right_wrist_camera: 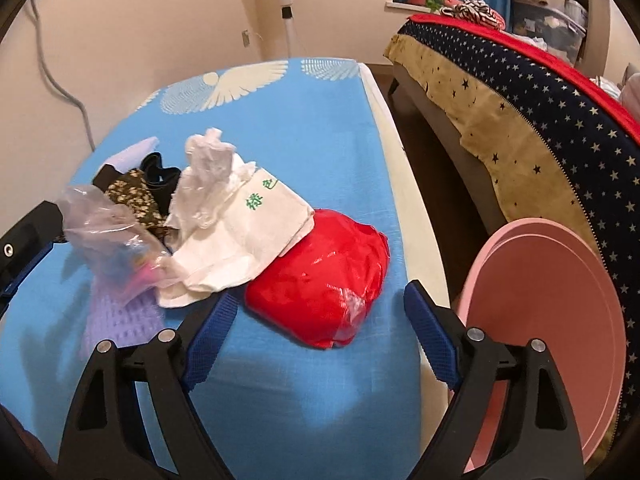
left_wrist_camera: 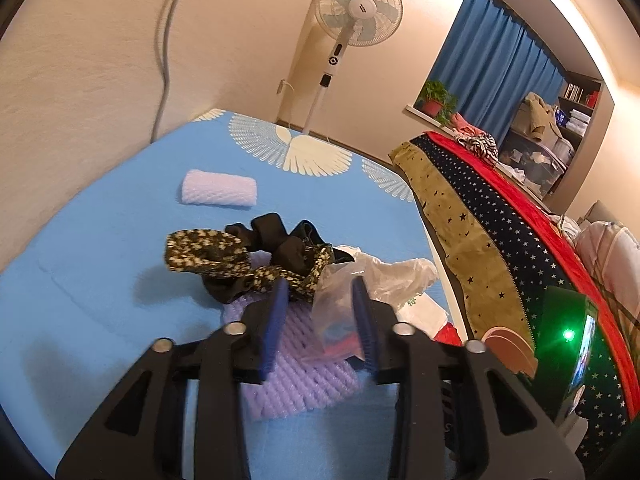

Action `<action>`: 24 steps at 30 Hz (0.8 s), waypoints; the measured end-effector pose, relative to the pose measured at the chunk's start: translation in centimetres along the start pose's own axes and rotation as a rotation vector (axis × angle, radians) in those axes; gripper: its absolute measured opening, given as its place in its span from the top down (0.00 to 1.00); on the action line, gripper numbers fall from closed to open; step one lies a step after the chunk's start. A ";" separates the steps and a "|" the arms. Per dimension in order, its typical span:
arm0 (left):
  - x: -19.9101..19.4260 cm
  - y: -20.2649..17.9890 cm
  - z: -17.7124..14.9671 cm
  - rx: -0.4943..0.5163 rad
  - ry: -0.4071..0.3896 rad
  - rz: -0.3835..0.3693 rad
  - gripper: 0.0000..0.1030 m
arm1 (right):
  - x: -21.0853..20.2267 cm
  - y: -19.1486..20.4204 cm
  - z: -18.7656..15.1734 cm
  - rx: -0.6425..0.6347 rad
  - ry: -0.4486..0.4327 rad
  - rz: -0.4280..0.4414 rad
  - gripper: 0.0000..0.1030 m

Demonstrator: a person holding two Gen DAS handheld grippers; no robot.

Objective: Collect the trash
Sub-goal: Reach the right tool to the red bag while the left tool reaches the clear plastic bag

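On the blue table cloth (right_wrist_camera: pixel 312 128) lies a pile of trash. A clear plastic bag (left_wrist_camera: pixel 334 320) with coloured bits inside lies between the fingers of my left gripper (left_wrist_camera: pixel 320 284). The right pad lies against the bag and the left pad stands apart from it, so the gripper is open. My right gripper (right_wrist_camera: pixel 320 304) is wide open just over a red plastic bag (right_wrist_camera: pixel 320 276), with one finger on each side and neither touching it. Beside the red bag are a white paper packet (right_wrist_camera: pixel 244 240) with green characters and crumpled white plastic (right_wrist_camera: pixel 208 160).
Purple foam netting (left_wrist_camera: pixel 296 372) lies under the left gripper, and a second foam roll (left_wrist_camera: pixel 218 192) lies farther back. Floral and black cloth (left_wrist_camera: pixel 240 256) is in the pile. A pink bin (right_wrist_camera: pixel 540 344) stands right of the table, beside a bed with a star blanket (right_wrist_camera: pixel 532 92). A fan (left_wrist_camera: pixel 358 8) stands behind.
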State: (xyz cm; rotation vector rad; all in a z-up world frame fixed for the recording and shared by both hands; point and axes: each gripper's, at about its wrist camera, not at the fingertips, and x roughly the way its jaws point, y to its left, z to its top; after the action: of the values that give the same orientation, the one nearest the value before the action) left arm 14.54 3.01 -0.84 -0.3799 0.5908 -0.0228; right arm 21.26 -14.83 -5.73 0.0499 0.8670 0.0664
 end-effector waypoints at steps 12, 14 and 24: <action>2.6 -1.4 -0.4 0.024 0.050 -0.015 0.57 | 0.7 -0.2 0.4 0.013 -0.005 0.005 0.36; 2.7 -1.6 -0.5 0.034 0.053 -0.011 0.66 | 0.5 -0.3 0.4 0.017 -0.010 0.008 0.40; 0.8 -2.2 -0.1 0.067 0.024 0.004 0.82 | -1.8 -1.3 -0.1 0.030 -0.041 -0.003 0.43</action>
State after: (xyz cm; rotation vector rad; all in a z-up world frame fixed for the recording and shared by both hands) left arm 15.34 0.88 -0.55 -0.3137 0.6127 -0.0429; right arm 20.09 -16.25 -4.53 0.0775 0.8276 0.0494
